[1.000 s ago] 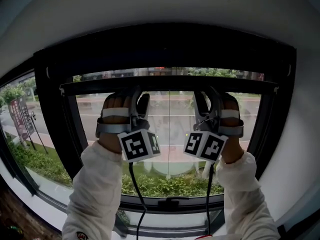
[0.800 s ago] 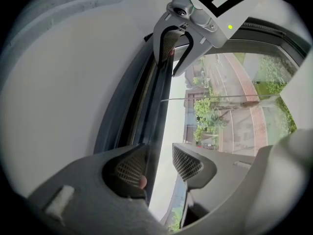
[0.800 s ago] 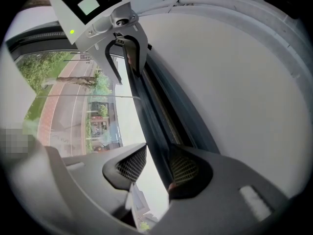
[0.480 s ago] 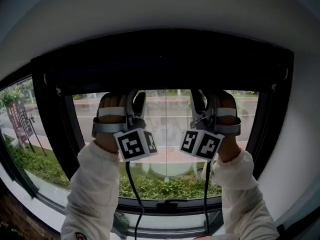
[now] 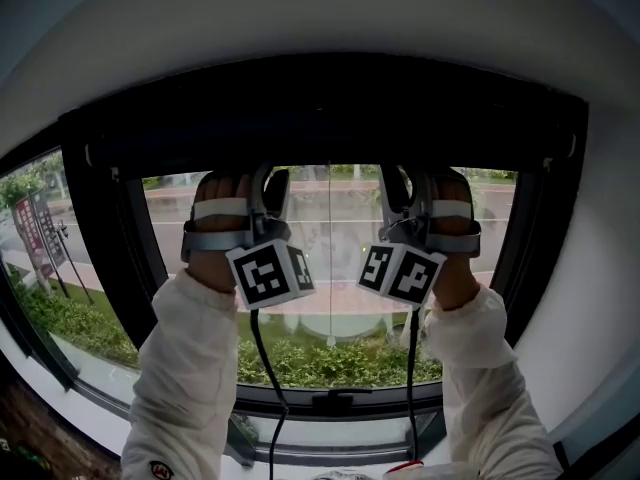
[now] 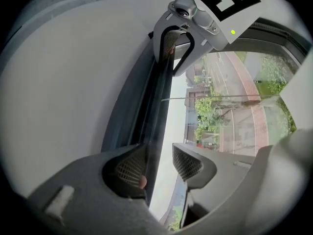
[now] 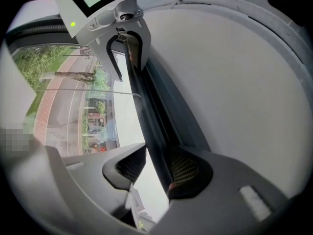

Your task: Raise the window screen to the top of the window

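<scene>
the window screen's bottom bar (image 5: 330,156) has risen to 12 o'clock and nearly meets the top housing (image 5: 330,98). the left claw (image 5: 268,180) and right claw (image 5: 398,178) sit half-open astride the bar. the lift looks almost done; next, a short upward push should seat it.

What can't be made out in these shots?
Gap left between screen bar and top frame: head view, black on black.
Whether the left hand-held gripper and right hand-held gripper clamp the bar: gripper views, dark bar merges with one dark jaw.
Bar ends: head view, lost against the dark side frame.
</scene>
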Tool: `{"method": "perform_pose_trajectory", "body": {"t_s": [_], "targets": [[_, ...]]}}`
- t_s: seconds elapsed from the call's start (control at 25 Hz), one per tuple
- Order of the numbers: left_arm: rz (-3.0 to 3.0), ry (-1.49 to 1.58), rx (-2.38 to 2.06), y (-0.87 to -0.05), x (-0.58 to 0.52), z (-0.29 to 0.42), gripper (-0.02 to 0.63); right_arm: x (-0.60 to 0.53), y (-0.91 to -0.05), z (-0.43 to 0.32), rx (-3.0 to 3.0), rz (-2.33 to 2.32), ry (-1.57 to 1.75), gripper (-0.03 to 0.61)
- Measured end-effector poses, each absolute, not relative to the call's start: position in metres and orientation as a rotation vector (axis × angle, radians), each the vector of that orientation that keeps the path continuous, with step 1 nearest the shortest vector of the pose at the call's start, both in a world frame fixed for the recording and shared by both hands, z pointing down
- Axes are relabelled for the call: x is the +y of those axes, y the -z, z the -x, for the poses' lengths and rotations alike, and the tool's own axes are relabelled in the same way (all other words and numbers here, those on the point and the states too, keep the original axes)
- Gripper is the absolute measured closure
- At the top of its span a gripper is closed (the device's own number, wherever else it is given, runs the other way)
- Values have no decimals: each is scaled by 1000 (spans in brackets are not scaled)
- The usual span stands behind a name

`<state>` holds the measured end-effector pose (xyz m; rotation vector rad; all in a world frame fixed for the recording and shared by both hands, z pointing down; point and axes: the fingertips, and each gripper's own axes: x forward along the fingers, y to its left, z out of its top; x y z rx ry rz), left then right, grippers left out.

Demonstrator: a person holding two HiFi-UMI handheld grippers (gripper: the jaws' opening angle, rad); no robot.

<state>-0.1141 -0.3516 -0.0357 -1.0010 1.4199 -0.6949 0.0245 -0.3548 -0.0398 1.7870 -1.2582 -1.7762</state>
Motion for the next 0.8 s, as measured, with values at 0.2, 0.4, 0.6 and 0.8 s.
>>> {"method": "perform_pose_trajectory", "body": {"t_s": [0.2, 0.4, 0.6, 0.8], "targets": [[989, 674, 1418, 36, -339, 112, 439, -347, 37, -22, -1306, -1796, 1809, 436], [1073, 573, 1421, 14, -307, 103, 440, -322, 12, -26, -1642, -1838, 1712, 475], [1274, 399, 1486, -39, -281, 120, 515, -305, -49, -16, -2050, -1850, 1469, 507], [1466, 377, 1559, -119, -283, 149, 563, -291, -105, -3, -2082, -1873, 1353, 538]]}}
